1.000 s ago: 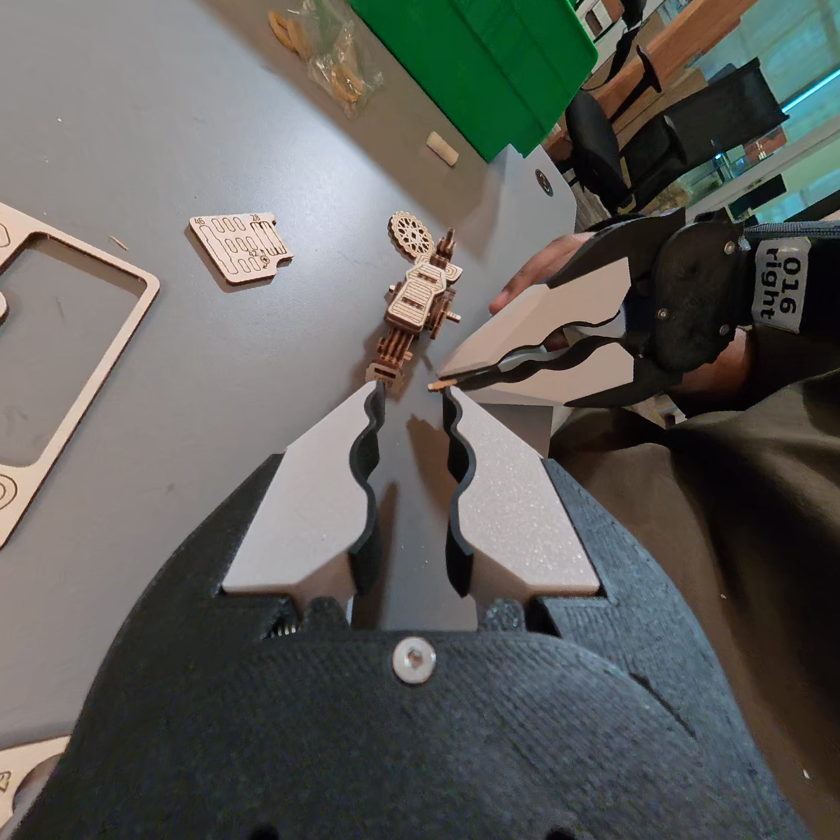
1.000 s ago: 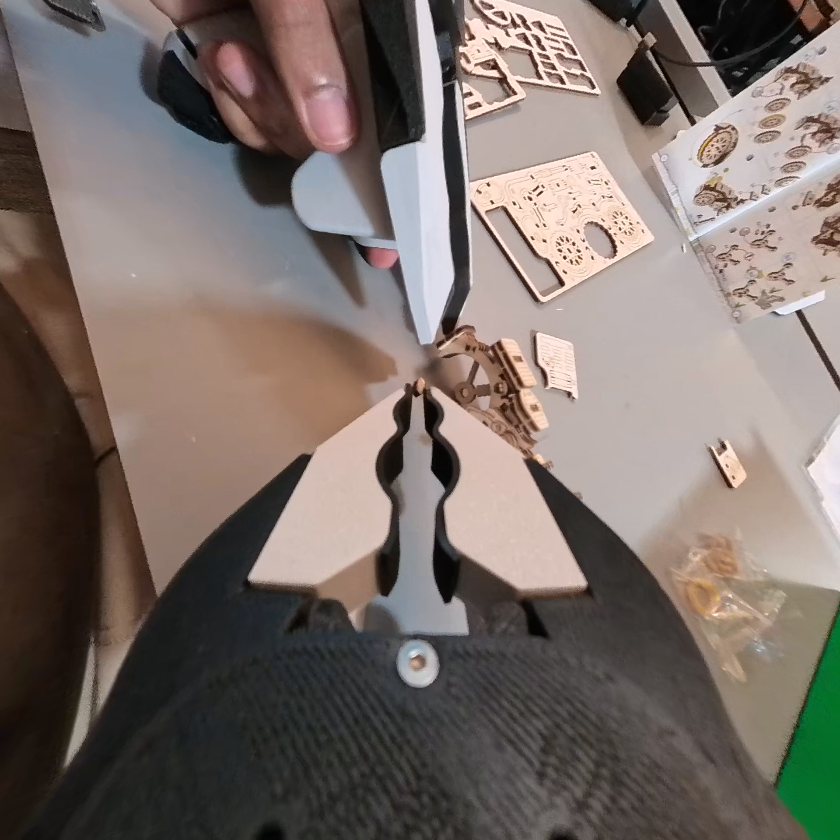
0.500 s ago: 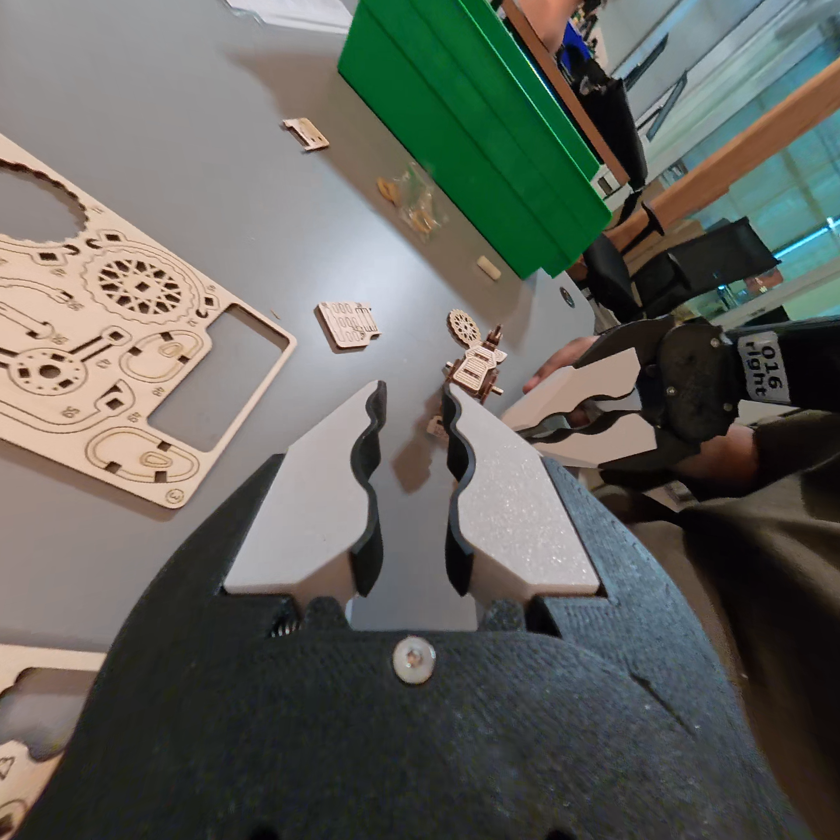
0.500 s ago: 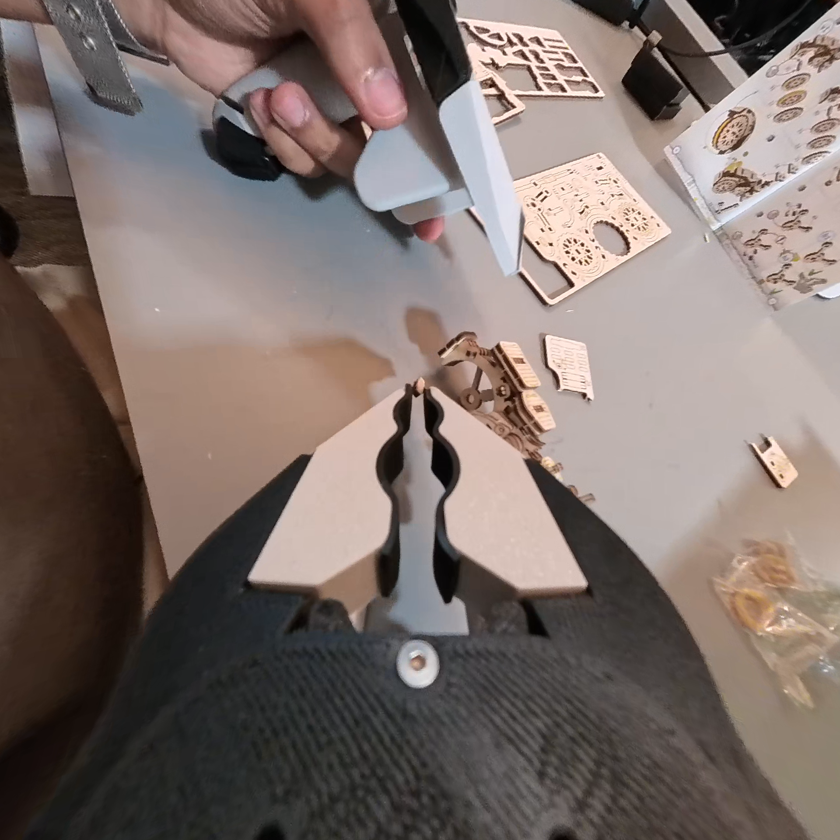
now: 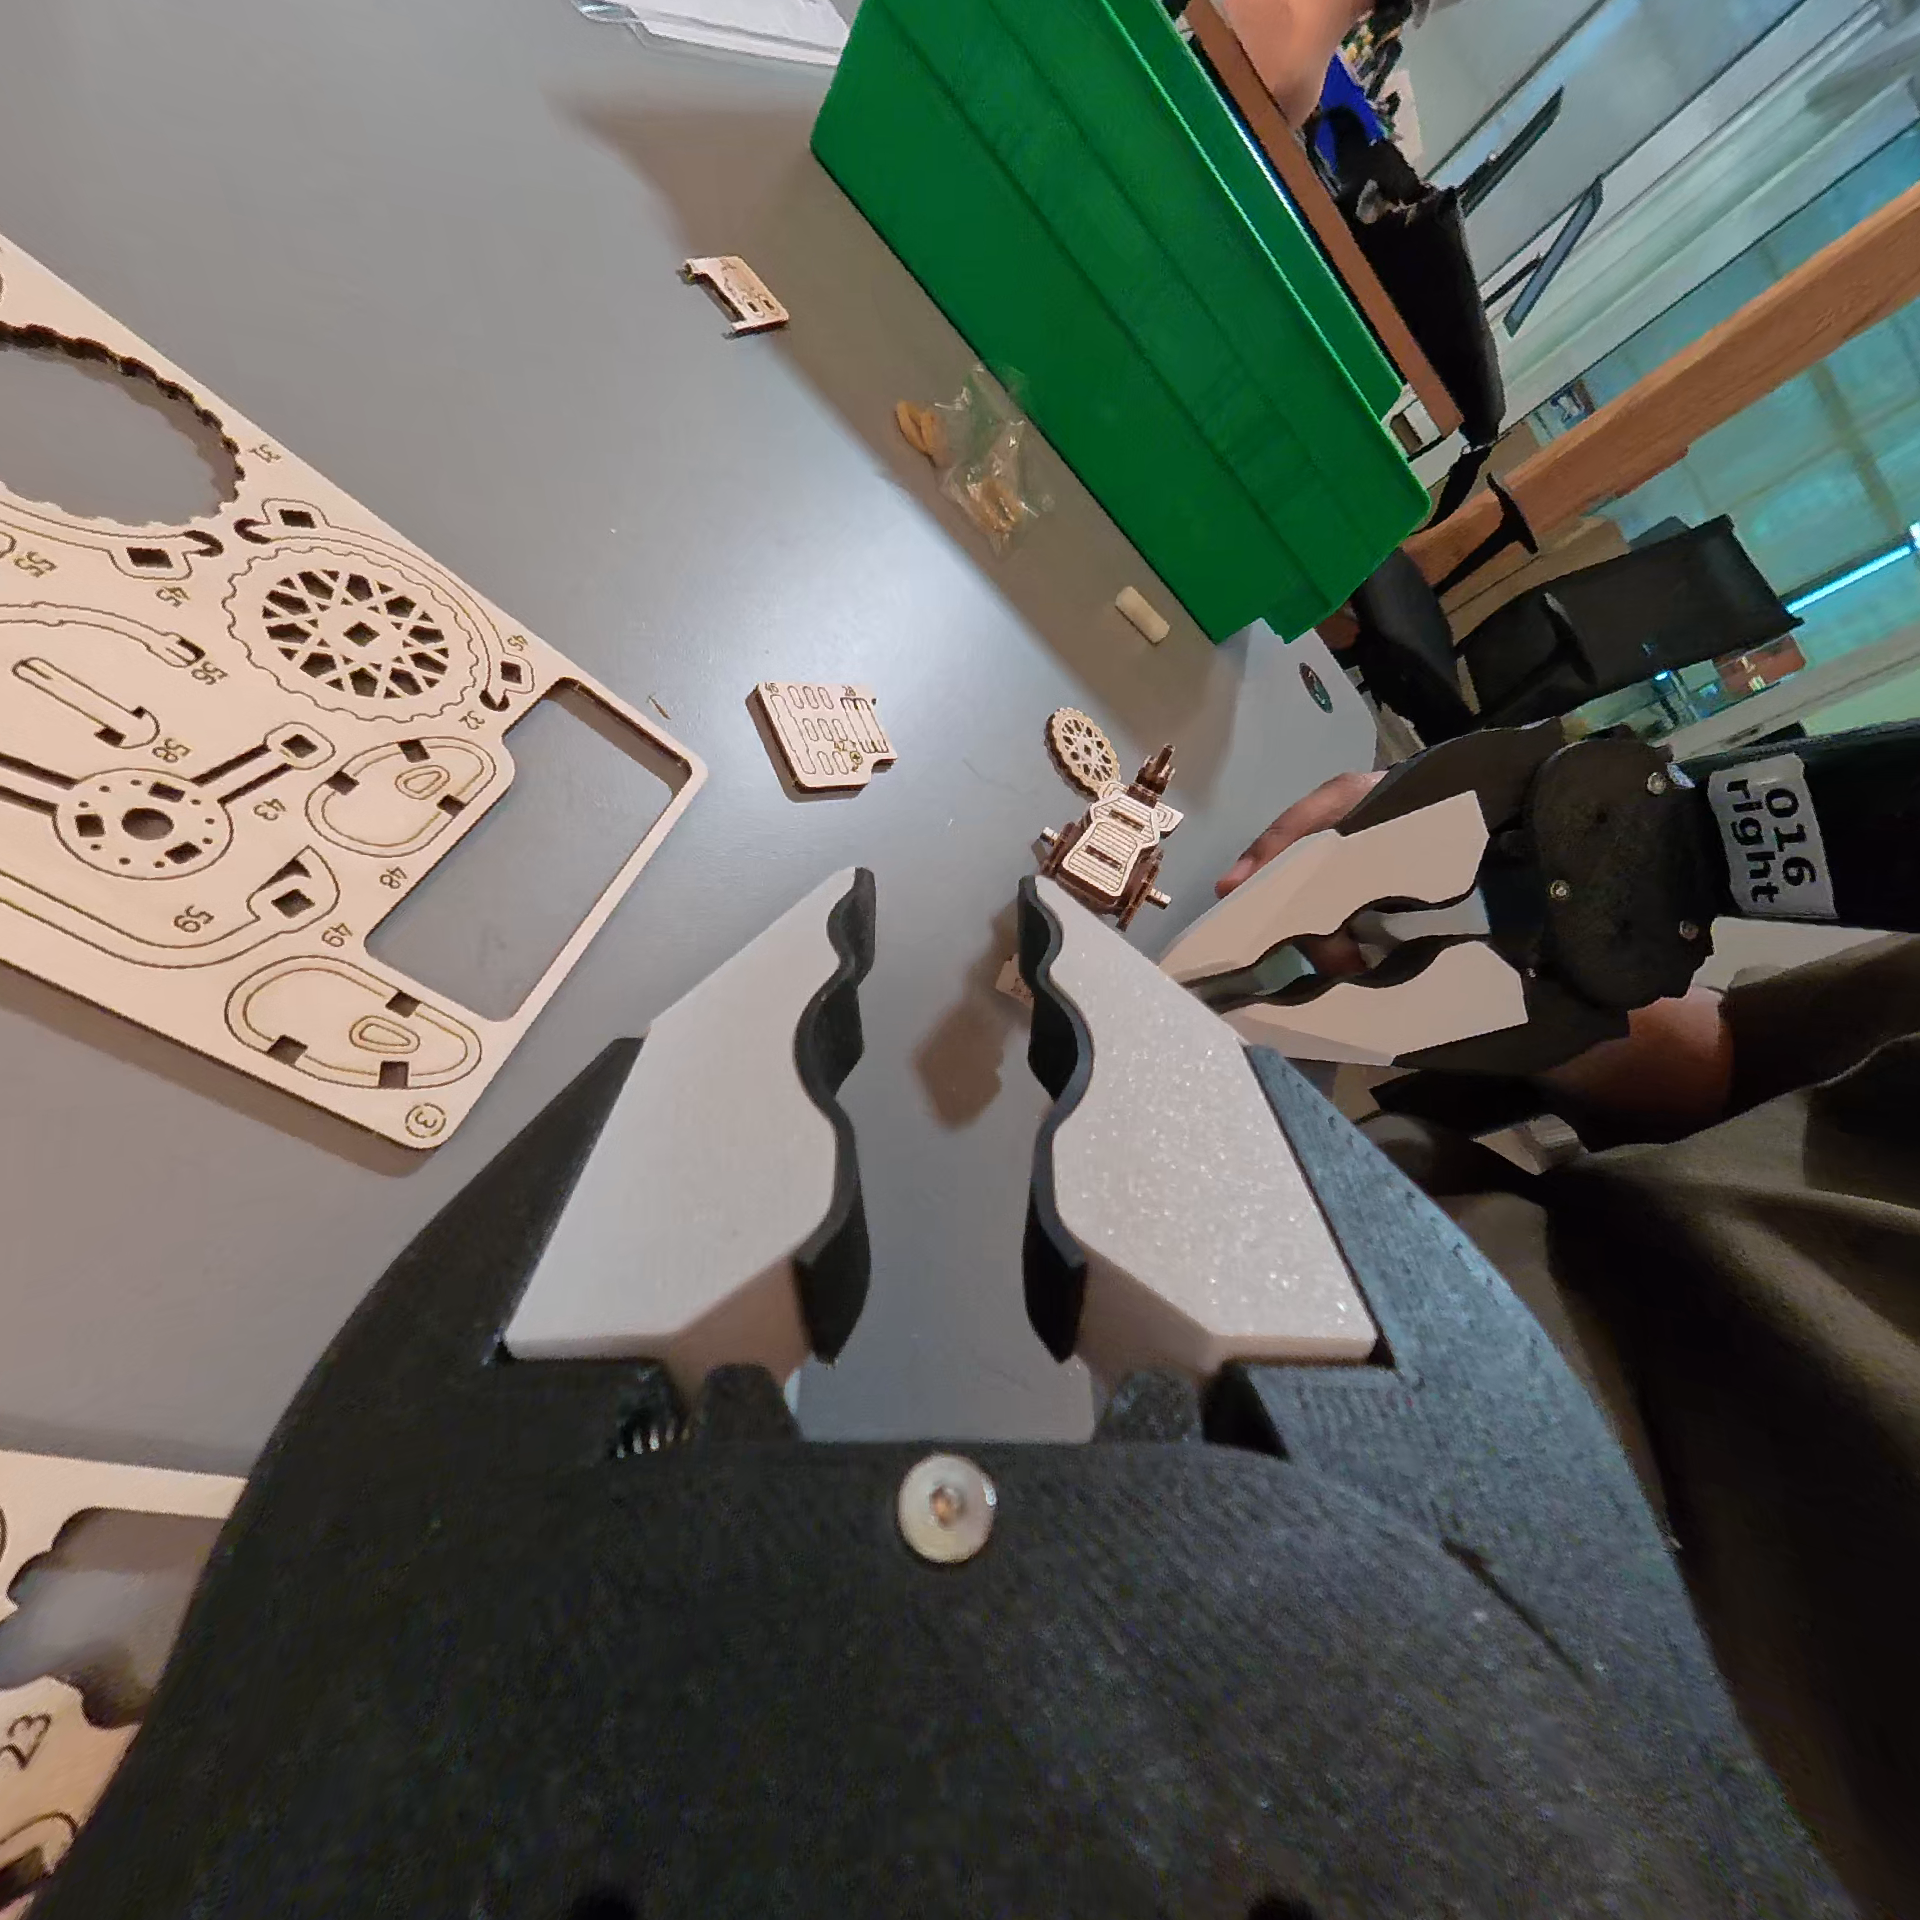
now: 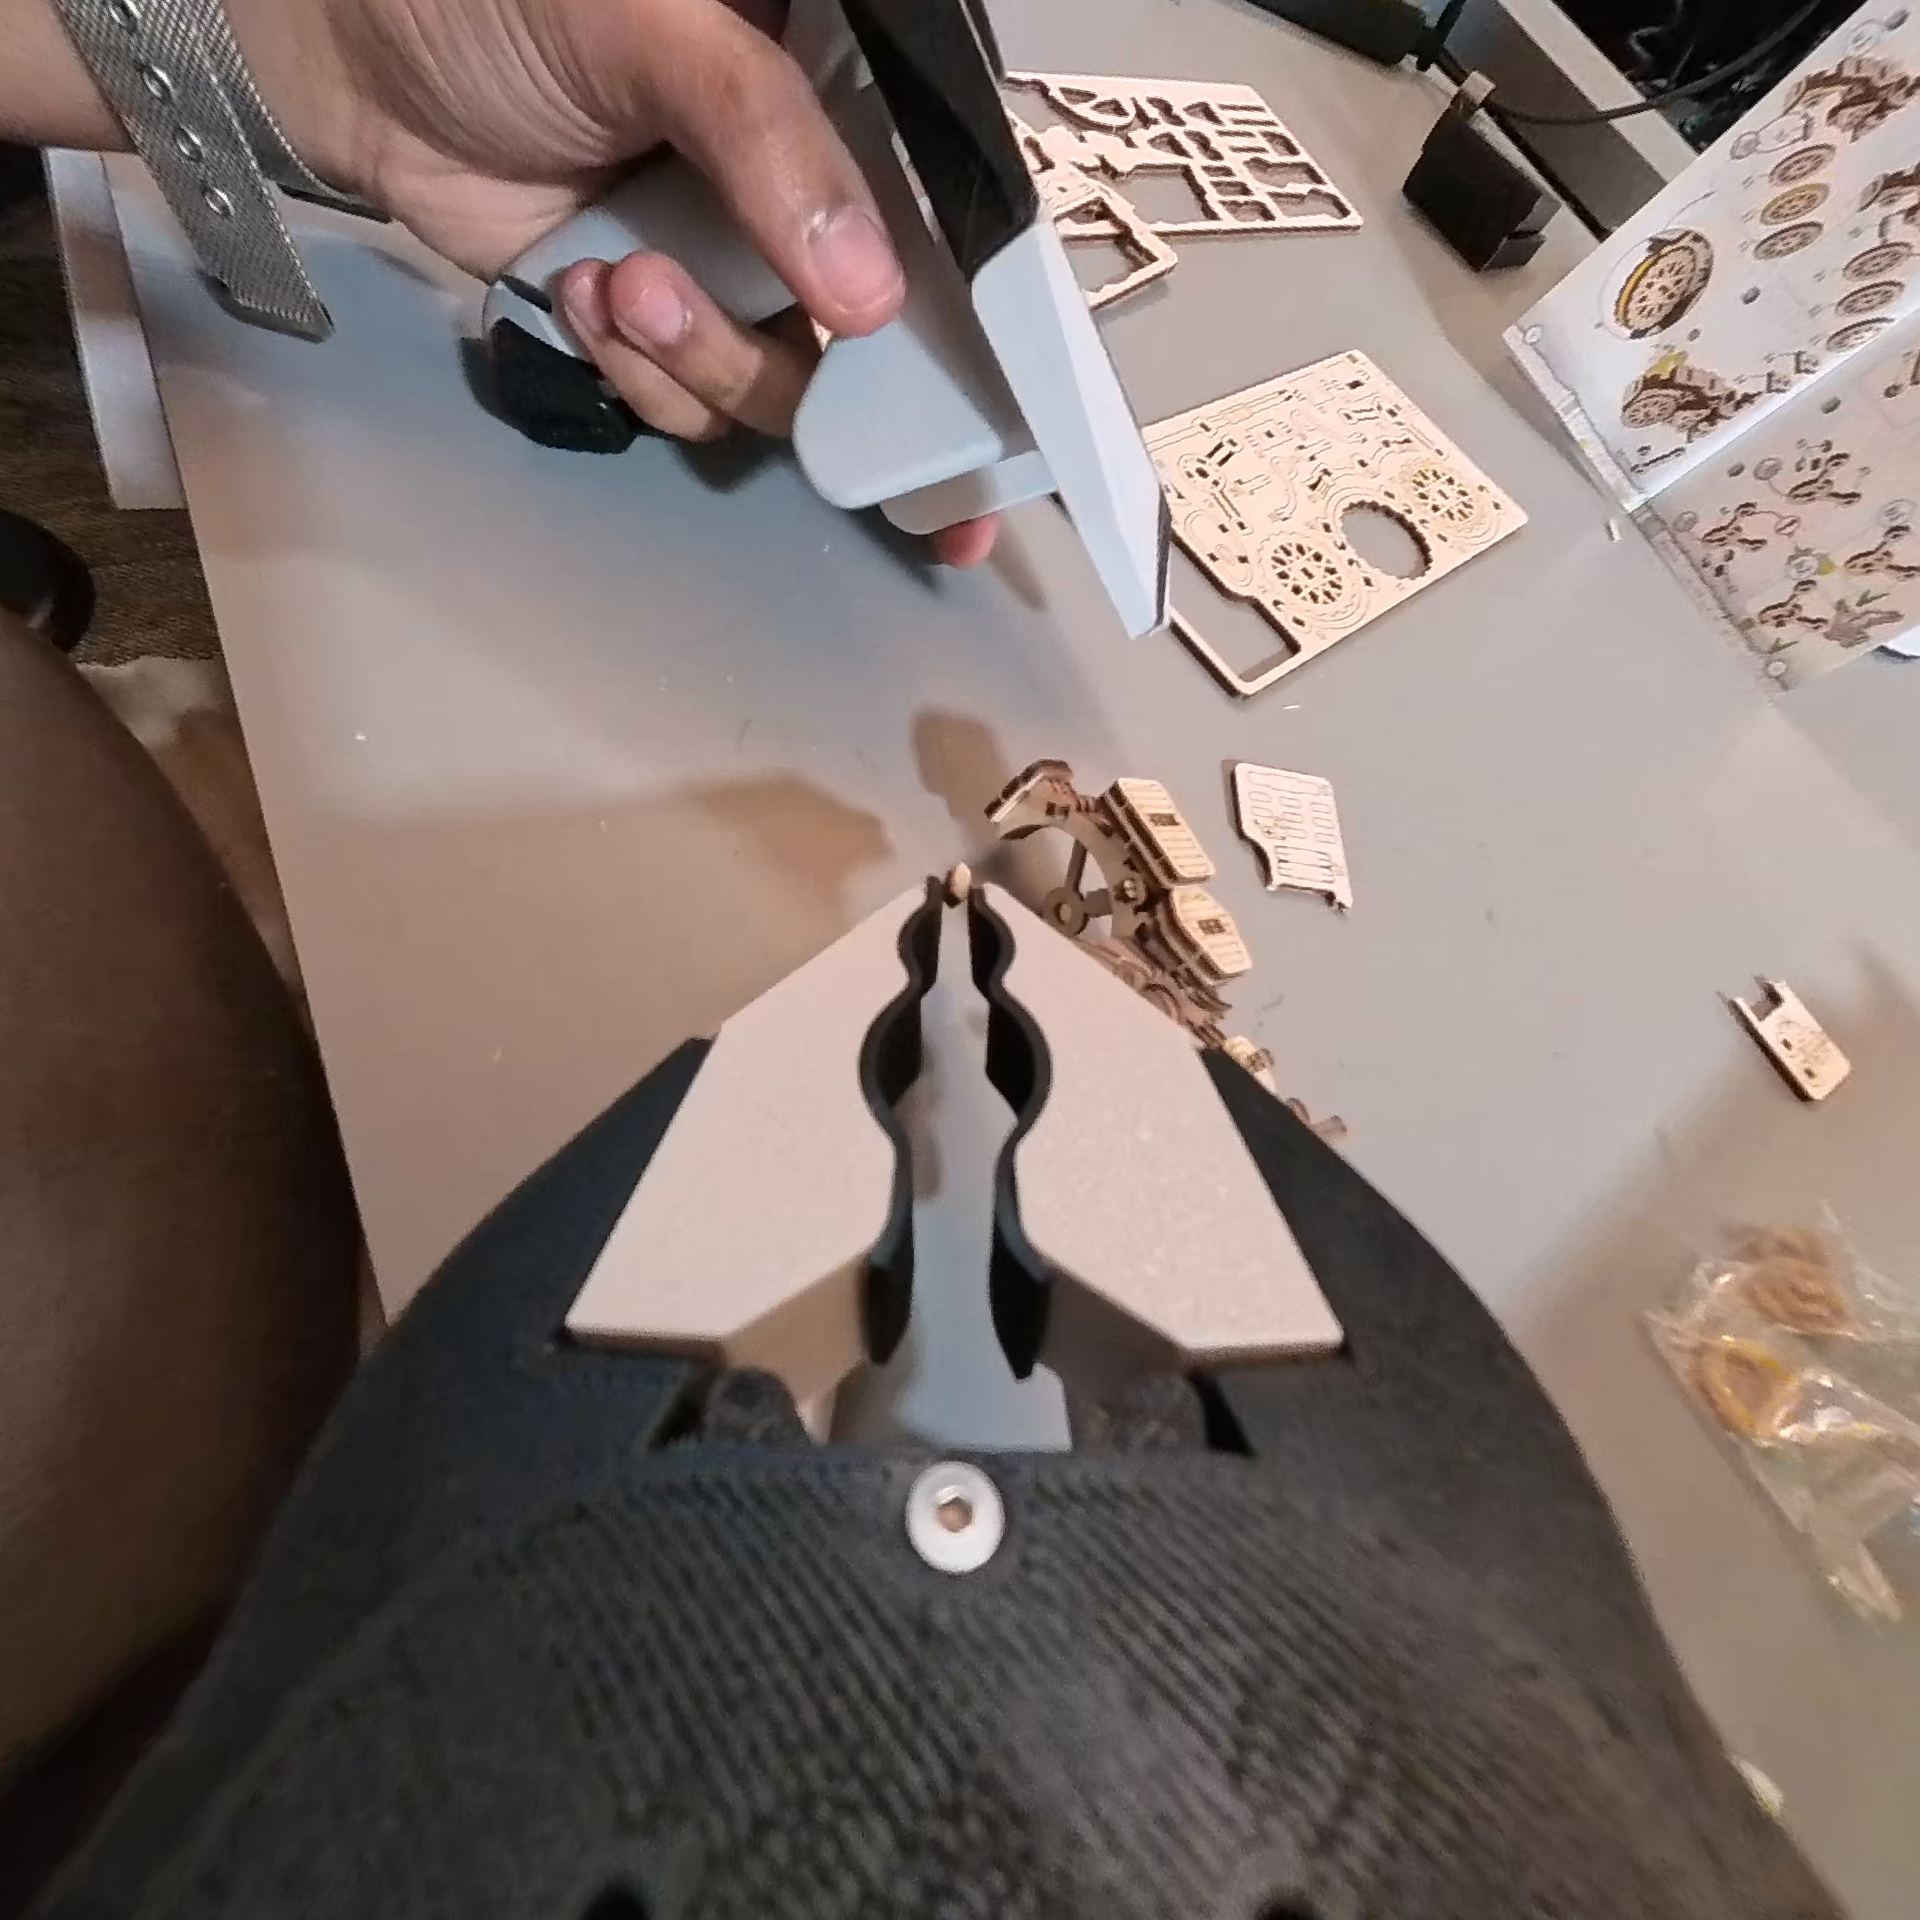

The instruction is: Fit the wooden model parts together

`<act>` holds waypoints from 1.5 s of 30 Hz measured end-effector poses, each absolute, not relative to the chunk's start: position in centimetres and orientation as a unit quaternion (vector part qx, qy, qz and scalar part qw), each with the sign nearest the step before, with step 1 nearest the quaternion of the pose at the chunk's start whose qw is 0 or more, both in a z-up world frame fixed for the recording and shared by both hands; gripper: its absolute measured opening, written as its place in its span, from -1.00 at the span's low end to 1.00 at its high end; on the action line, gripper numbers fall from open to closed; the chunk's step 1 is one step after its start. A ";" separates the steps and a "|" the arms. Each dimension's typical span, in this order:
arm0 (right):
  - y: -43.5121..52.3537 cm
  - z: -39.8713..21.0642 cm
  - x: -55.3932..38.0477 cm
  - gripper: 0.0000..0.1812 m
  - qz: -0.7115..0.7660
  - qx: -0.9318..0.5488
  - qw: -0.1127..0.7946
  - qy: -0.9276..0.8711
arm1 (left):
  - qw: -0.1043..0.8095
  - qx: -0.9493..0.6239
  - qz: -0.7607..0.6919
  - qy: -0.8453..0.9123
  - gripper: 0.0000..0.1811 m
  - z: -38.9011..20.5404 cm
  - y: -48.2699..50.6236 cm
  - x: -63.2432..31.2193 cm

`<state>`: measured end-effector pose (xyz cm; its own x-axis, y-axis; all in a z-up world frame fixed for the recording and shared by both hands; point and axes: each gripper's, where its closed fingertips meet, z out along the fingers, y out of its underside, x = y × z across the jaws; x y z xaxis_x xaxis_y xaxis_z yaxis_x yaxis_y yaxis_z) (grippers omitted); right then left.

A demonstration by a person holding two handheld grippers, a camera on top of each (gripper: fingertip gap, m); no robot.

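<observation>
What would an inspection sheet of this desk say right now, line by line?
Surface: grey table, things scattered over it.
Job's things: half-built wooden model on the table; small wooden peg in the right gripper's tips; punched part sheet; loose slotted plate; small notched piece.
Clutter: plastic bag of rings; instruction sheets; green box; a second part sheet.
Grippers: left gripper open, empty, raised off the table; right gripper shut on the peg.
Cables: black cable at the far edge.
Surroundings: black office chairs beyond the table.
</observation>
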<state>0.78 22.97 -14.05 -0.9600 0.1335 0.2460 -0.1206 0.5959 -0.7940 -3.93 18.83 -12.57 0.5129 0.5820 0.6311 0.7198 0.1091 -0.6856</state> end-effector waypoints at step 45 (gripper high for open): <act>27.1 -5.8 -6.3 -0.97 0.639 -0.156 0.124 -0.743 | 0.546 -0.671 -0.051 -0.499 -0.63 -13.0 18.5 -3.8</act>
